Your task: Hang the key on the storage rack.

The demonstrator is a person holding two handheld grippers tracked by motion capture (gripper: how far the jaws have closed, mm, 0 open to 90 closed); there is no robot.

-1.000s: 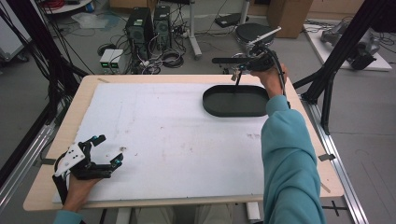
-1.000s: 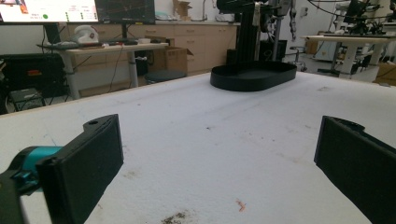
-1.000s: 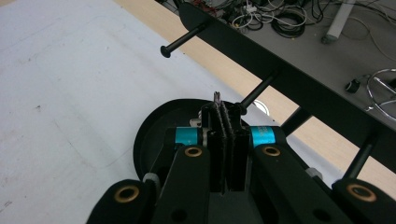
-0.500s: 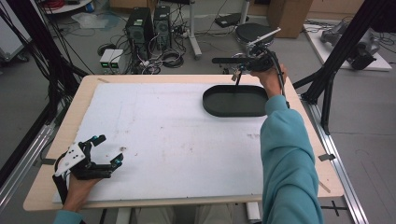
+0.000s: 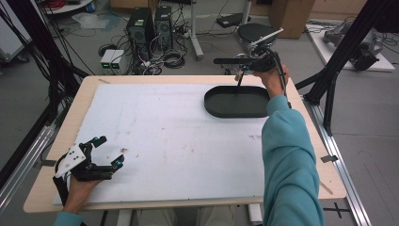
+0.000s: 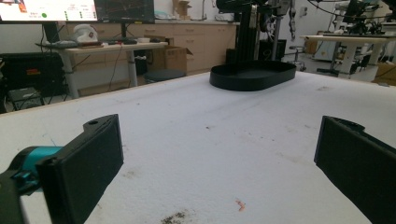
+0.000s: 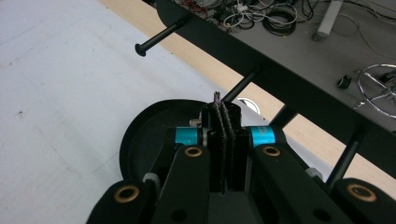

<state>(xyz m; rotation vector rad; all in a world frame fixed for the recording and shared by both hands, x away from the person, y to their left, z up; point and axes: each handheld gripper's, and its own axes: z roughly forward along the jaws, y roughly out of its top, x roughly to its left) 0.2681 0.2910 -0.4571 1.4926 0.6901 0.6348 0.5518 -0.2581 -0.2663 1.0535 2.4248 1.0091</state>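
Thin strip (image 7: 218, 97), where is it right now? asks my bench-mate.

Me: Pinched in my right gripper (image 7: 219, 109), which I hold over the far right of the worktop (image 5: 164, 132), above the black oval tray (image 5: 212, 106). The jaws are pressed together on it, and a short tip pokes out past them. What it is exactly I can't make out.

Bench-mate: How do you reckon it handles?

Me: Light, I'd judge, and so thin it could bend or twist if I squeeze off-centre. It may also slip sideways between the pads. I'd grip it across its flat faces, low down, close to the pads, and leave little sticking out to wobble.

Bench-mate: Anything close by to mind?

Me: A black bar with pegs (image 7: 261, 65) crosses just beyond the jaws, on the far side of the tray, so I'd keep the tip away from it.

Bench-mate: And your other hand?

Me: My left gripper (image 5: 108, 151) rests at the near left corner of the worktop, jaws spread wide, nothing between them.
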